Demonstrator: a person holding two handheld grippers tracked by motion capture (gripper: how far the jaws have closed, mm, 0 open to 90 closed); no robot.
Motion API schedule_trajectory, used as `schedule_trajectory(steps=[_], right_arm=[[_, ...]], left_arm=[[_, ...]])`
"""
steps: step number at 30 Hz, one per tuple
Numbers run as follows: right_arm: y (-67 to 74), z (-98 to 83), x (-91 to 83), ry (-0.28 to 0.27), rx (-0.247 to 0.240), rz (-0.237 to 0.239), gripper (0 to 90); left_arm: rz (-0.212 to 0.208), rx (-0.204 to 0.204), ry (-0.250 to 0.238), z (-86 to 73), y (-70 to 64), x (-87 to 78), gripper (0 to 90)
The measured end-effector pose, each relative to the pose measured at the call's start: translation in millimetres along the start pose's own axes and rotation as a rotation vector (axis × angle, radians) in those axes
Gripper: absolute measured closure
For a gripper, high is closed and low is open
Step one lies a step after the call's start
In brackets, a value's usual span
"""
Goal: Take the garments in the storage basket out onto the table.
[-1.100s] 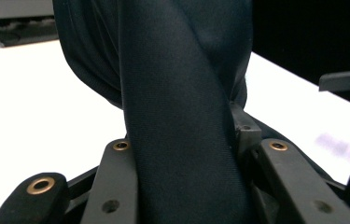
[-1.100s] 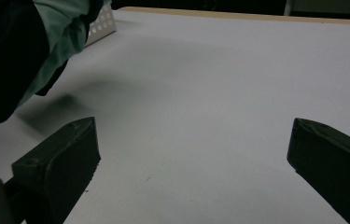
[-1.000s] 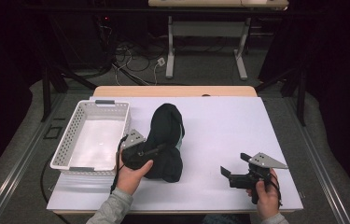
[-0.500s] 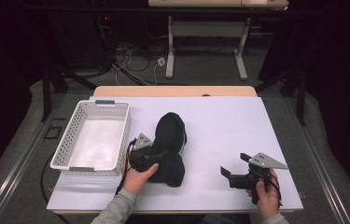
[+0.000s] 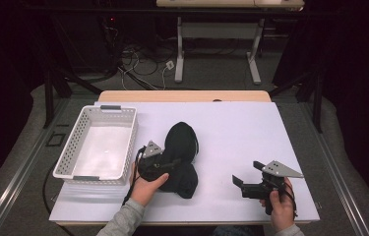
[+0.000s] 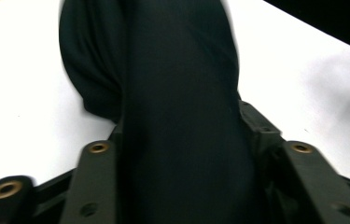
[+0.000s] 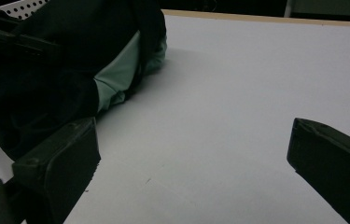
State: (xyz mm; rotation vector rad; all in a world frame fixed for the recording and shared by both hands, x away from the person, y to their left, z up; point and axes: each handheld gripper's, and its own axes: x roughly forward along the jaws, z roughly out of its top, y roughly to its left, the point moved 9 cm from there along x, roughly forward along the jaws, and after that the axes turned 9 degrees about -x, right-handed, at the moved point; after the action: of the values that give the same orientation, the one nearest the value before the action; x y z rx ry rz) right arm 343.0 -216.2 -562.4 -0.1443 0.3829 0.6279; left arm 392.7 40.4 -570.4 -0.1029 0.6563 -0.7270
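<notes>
Counter [image 5: 251, 128] is a white sheet over a wood top, whose edge shows at the far side. Dark room, floor behind with cables and the white legs of another table. Left gripper [image 5: 165, 164] sits on the near end of the black garment [image 5: 182, 142]; its jaws have just been opening, cloth between them and against both, so loosely closed on it. Cloth blocks the left gripper view [image 6: 182, 93], fingertips hidden. White basket [image 5: 74, 162] just left of that gripper. Right gripper [image 5: 246, 179] is open, nothing between the jaws, well right of the garment. Pale lining patch visible in right gripper view [image 7: 116, 79]; garment type unclear.
</notes>
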Motion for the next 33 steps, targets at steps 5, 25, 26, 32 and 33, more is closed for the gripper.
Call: schedule_trajectory(steps=[5,25,26,32,33], right_arm=[[0.7,0.2,0.2,0.0,0.001,0.003,2.0],[1.3,1.2,0.1,-0.006,-0.003,0.002,2.0],[1.3,1.3,0.1,-0.007,-0.003,0.002,2.1],[1.8,1.3,0.1,-0.005,-0.008,0.002,2.0],[1.8,1.4,0.2,-0.006,-0.009,0.001,2.0]], left_arm=[[0.023,-0.025,-0.013,2.3,4.6,-3.0,35.4],[-0.032,-0.035,-0.064,24.2,-1.3,-37.3,16.8],[-0.038,-0.043,-0.073,26.1,-2.1,-40.0,15.7],[-0.06,-0.027,-0.139,39.9,-2.0,-65.5,6.6],[-0.058,-0.028,-0.149,41.9,-1.0,-69.1,4.7]])
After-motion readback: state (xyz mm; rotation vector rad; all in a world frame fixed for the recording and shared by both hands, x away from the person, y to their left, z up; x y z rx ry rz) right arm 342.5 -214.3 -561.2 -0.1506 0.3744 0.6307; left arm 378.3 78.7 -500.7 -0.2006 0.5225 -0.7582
